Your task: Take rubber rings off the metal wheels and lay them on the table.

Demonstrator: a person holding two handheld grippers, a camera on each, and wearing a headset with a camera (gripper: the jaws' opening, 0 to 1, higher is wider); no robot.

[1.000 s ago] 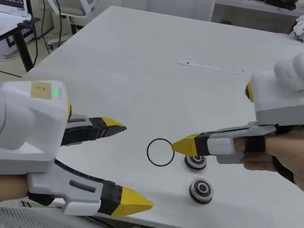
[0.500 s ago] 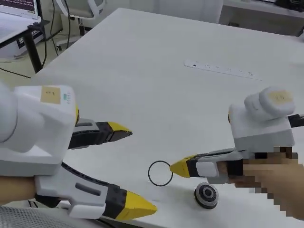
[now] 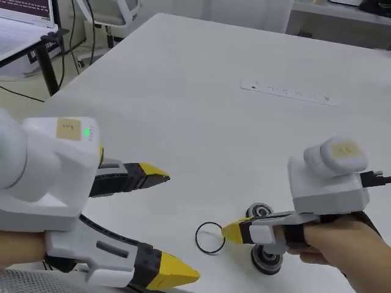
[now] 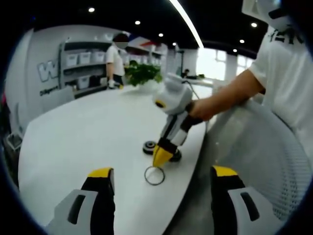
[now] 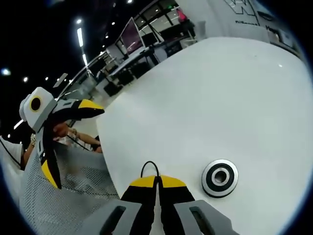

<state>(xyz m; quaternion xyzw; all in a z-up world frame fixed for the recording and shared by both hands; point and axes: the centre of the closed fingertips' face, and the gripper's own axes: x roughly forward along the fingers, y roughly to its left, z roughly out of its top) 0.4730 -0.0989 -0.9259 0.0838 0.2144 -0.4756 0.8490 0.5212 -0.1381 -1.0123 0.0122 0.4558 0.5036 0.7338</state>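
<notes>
A thin black rubber ring (image 3: pixel 196 238) lies flat on the white table (image 3: pixel 201 104) near its front edge. My right gripper (image 3: pixel 227 231) is shut on the ring's right side; in its own view the ring (image 5: pixel 149 163) loops out from the shut yellow tips (image 5: pixel 157 178). Two metal wheels with dark rims sit just right of the ring, one (image 3: pixel 259 211) behind the right gripper and one (image 3: pixel 267 259) below it. The lower wheel (image 5: pixel 220 177) is close beside the right jaws. My left gripper (image 3: pixel 171 226) hangs open to the left, nothing in it, facing the ring (image 4: pixel 154 184) and wheels (image 4: pixel 148 146).
A long white strip (image 3: pixel 287 93) lies farther back on the table. A desk with a laptop (image 3: pixel 24 12) and chairs stand beyond the table's left side. A mesh chair back (image 4: pixel 254 142) sits close to the front edge. A person (image 4: pixel 116 58) stands far off.
My right gripper has drawn the ring toward the front edge, away from the two wheels. The left gripper stays open in about the same place. The head camera shifted.
</notes>
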